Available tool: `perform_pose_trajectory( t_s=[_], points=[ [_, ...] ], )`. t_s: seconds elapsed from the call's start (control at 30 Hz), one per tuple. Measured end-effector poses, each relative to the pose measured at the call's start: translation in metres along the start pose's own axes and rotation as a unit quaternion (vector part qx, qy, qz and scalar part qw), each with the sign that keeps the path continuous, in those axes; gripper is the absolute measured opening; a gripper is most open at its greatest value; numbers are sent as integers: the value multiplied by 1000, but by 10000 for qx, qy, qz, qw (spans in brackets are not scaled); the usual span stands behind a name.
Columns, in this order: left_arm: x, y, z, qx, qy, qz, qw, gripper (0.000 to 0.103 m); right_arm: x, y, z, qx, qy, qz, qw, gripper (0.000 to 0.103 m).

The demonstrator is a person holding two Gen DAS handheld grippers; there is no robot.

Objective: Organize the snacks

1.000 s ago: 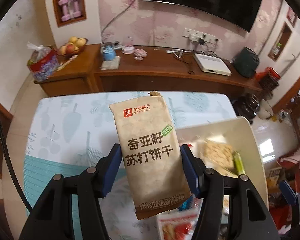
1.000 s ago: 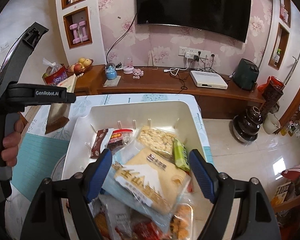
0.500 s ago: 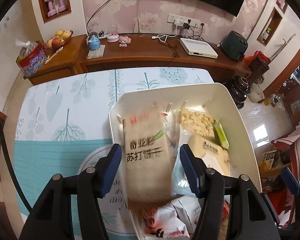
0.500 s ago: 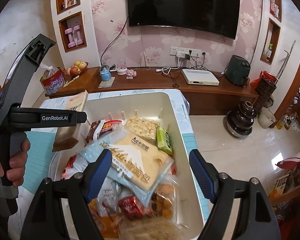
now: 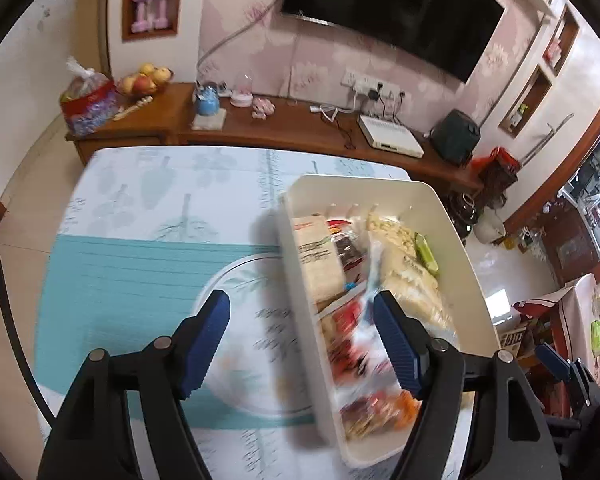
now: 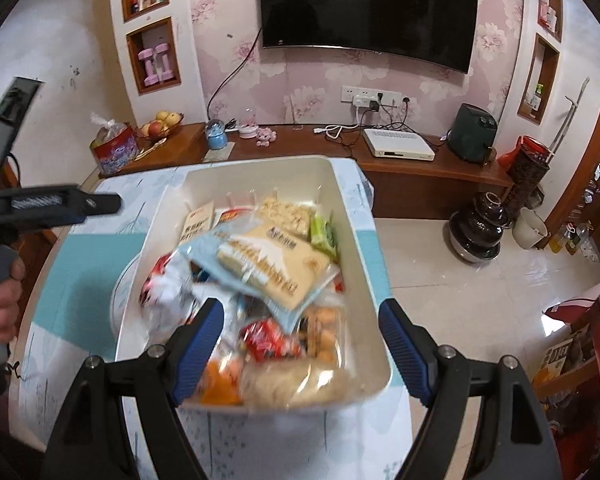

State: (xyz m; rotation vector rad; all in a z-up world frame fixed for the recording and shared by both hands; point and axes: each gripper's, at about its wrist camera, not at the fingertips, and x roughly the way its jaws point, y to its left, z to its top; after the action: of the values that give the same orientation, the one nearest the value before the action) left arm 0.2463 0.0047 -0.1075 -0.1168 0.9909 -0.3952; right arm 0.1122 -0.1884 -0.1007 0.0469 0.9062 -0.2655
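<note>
A white plastic bin (image 5: 364,184) (image 6: 260,164) stands on the table, filled with several snack packets. The beige cracker packet (image 5: 318,264) (image 6: 198,222) lies inside it against the far left wall. My left gripper (image 5: 300,304) hovers over the bin's left rim and the tablecloth; its jaws are opening and nothing is between them. In the right wrist view the left gripper (image 6: 60,204) shows at the left, held by a hand (image 6: 4,292). My right gripper (image 6: 302,312) stands open above the near end of the bin, over a large pale packet (image 6: 268,260), holding nothing.
The table (image 5: 140,260) wears a teal and white leaf-print cloth. Behind it runs a wooden sideboard (image 5: 300,128) with a fruit bowl (image 5: 146,80), a red bag (image 5: 88,104) and a white box (image 5: 390,142). Tiled floor (image 6: 460,300) lies right of the table.
The left gripper let go of the cracker packet, which now lies in the bin. Its jaws widened and it swung left toward the bin's rim. The right gripper drew back toward the bin's near end.
</note>
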Motion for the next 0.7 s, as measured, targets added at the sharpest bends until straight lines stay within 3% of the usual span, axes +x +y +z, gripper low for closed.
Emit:
perform_pose_trajectory(
  t_s=[0.1, 0.33, 0.5, 0.57, 0.7],
  points=[
    [-23, 21, -22, -59, -46, 35, 10000, 73, -9, 17, -16, -111, 164, 101, 9998, 87],
    [-90, 56, -77, -166, 298, 425, 9985, 73, -34, 66, -43, -377, 601, 429, 9966, 88],
    [-160, 64, -104, -247, 163, 296, 9991, 75, -69, 95, -47, -67, 660, 844, 9942, 89],
    [-184, 62, -111, -253, 60, 224, 9994, 82, -82, 102, -49, 140, 651, 975, 9930, 90],
    [-214, 47, -126, -178, 40, -30, 9998, 85, -117, 110, -52, 447, 512, 1045, 9922, 91]
  ],
)
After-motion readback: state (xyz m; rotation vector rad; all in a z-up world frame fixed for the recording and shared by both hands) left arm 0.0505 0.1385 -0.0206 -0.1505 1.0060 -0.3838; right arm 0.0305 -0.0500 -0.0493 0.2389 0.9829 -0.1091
